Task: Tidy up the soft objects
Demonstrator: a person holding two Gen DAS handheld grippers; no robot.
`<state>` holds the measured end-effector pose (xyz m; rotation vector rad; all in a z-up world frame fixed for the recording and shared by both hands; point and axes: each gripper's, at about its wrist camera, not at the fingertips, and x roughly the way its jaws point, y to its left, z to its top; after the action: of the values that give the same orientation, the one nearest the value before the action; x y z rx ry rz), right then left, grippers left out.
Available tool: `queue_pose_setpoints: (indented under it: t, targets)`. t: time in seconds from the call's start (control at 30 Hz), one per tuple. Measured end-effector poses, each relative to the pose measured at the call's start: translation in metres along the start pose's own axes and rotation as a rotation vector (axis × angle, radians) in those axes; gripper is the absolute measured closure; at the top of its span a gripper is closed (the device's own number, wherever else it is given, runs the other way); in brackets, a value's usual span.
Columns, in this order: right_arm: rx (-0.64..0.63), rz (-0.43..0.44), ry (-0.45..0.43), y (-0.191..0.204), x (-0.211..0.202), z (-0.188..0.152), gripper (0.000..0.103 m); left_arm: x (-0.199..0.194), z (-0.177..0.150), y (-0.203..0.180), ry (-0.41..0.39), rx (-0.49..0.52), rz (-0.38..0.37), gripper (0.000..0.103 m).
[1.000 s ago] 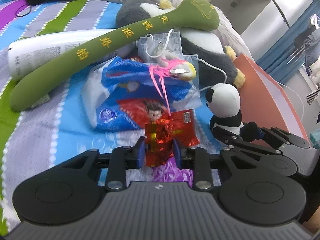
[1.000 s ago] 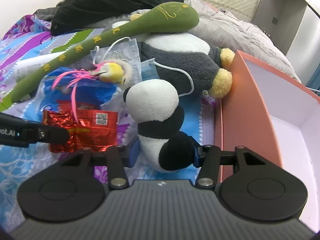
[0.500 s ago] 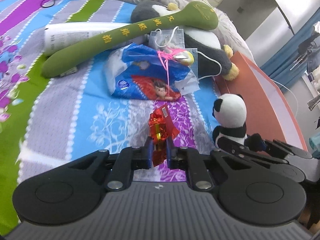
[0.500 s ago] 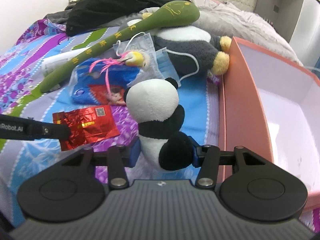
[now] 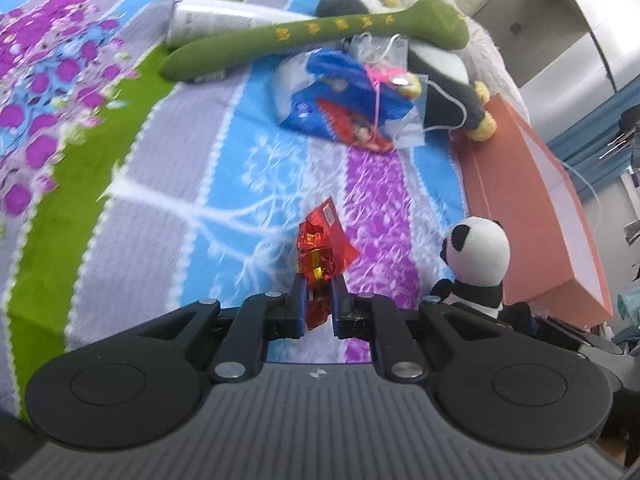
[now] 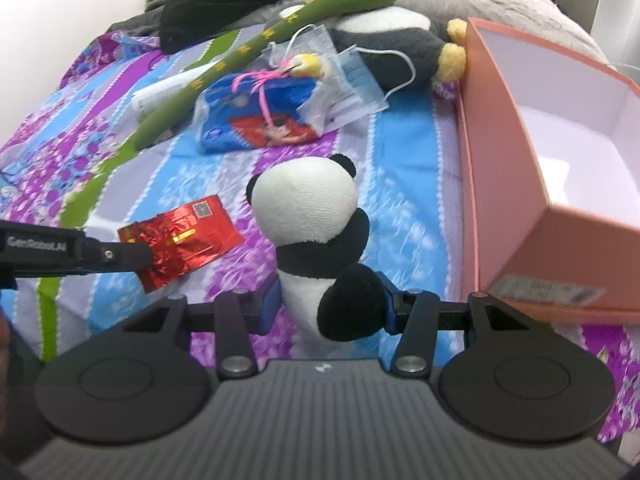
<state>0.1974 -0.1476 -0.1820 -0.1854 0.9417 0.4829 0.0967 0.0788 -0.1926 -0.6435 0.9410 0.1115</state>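
Gripping: left gripper (image 5: 319,308) clenched on red foil packet (image 5: 320,252), frame centre.
Right gripper (image 6: 328,308): clamped on small panda plush (image 6: 316,232), lower centre.
Right view only: orange box (image 6: 508,168) interior white, right edge.
Left view only: white tube (image 5: 216,20), upper left, behind green plush stick (image 5: 320,36).

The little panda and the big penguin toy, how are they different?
The little panda is held upright in the right gripper; the big penguin toy lies on its side on the bedspread, held by nobody. The panda is much smaller than the penguin. The panda is black and white only; the penguin has yellow feet. A green plush stick rests across the penguin, nothing on the panda. Both are soft plush.
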Motion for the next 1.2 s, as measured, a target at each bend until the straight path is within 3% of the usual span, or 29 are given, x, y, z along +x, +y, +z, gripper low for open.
queue_pose_setpoints:
  t: [0.07, 0.13, 0.2, 0.27, 0.4, 0.5, 0.8, 0.93, 1.03, 1.07, 1.2]
  targets:
    - [0.018, 0.013, 0.013, 0.0, -0.003, -0.003, 0.051, -0.001, -0.002, 0.002, 0.036, -0.001, 0.022, 0.086]
    - [0.036, 0.025, 0.023, -0.001, -0.006, -0.005, 0.051, -0.001, -0.003, 0.0, 0.078, 0.024, 0.045, 0.077]
    - [0.048, 0.031, 0.028, -0.001, -0.009, -0.006, 0.051, -0.004, -0.004, -0.004, 0.078, 0.063, 0.075, 0.058]
    - [0.057, 0.034, 0.031, -0.001, -0.01, -0.008, 0.051, -0.008, -0.003, -0.008, 0.068, 0.117, 0.106, 0.049]
    - [0.078, 0.034, 0.036, -0.001, -0.011, -0.014, 0.051, -0.011, 0.002, -0.018, 0.058, 0.233, 0.147, 0.046]
    - [0.09, 0.033, 0.032, -0.002, -0.011, -0.018, 0.051, -0.007, 0.005, -0.025, 0.056, 0.296, 0.141, 0.036]
    - [0.152, 0.044, 0.023, -0.009, -0.005, -0.028, 0.051, 0.026, 0.002, -0.034, 0.09, 0.433, 0.204, 0.036]
    - [0.15, 0.048, 0.013, -0.009, -0.001, -0.029, 0.051, 0.037, 0.002, -0.035, 0.1, 0.451, 0.216, 0.036]
    - [0.145, 0.049, 0.012, -0.008, 0.001, -0.03, 0.051, 0.043, 0.002, -0.037, 0.097, 0.462, 0.233, 0.039]
    - [0.145, 0.049, 0.011, -0.008, 0.001, -0.03, 0.051, 0.044, 0.002, -0.038, 0.097, 0.463, 0.24, 0.045]
    - [0.15, 0.048, 0.003, -0.009, -0.001, -0.029, 0.051, 0.044, 0.002, -0.04, 0.078, 0.451, 0.236, 0.046]
